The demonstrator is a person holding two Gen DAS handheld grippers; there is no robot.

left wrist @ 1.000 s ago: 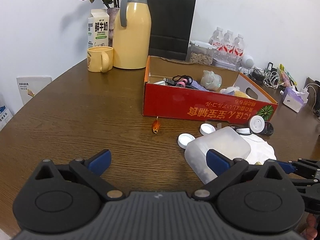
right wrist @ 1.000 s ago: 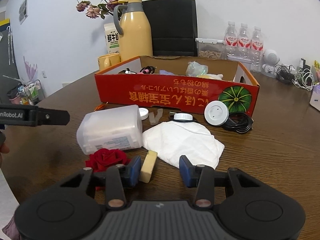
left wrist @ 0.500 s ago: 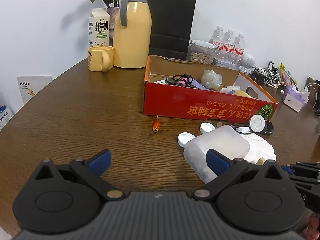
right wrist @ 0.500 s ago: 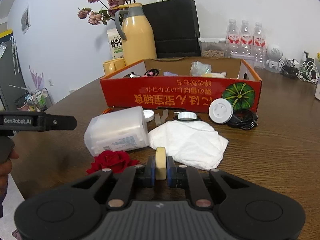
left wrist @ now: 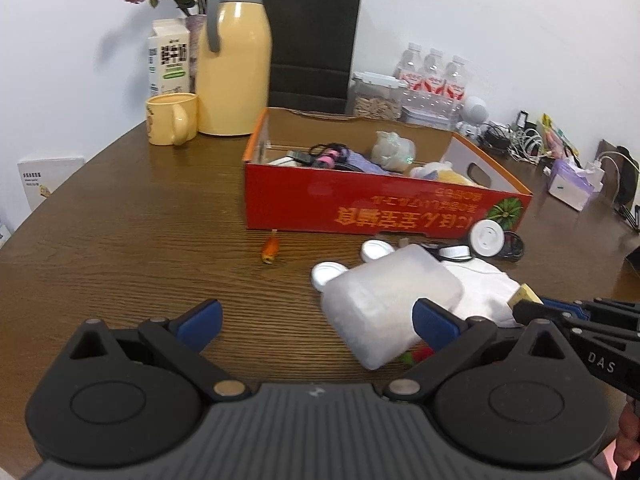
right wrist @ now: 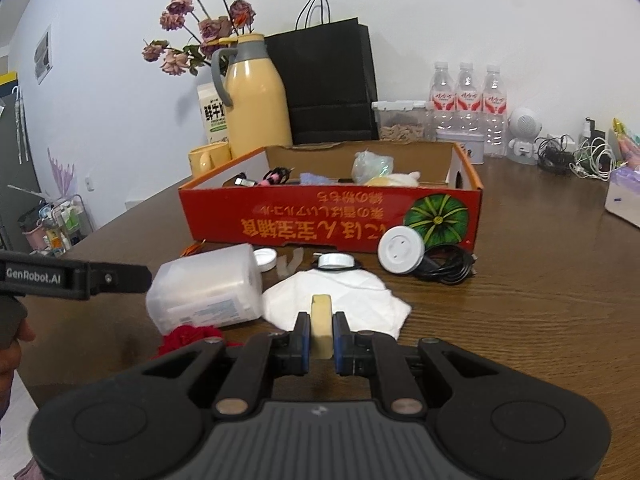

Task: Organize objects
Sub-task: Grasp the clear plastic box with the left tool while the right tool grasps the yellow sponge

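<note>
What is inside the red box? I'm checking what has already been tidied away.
In the red box: a black cable with pink, a crumpled clear bag, something purple and something pale yellow. Its front wall hides whatever lies lower.

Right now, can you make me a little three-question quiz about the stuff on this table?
1. True or false: the right gripper is shut on the yellow sponge.
2. What lies in front of the red box, right next to the black cable? A) round white disc B) yellow mug C) milk carton
3. Fill in: the left gripper is ____, with nothing between its fingers.

Key: 1 true. 2 A, the round white disc. 3 open.
</note>
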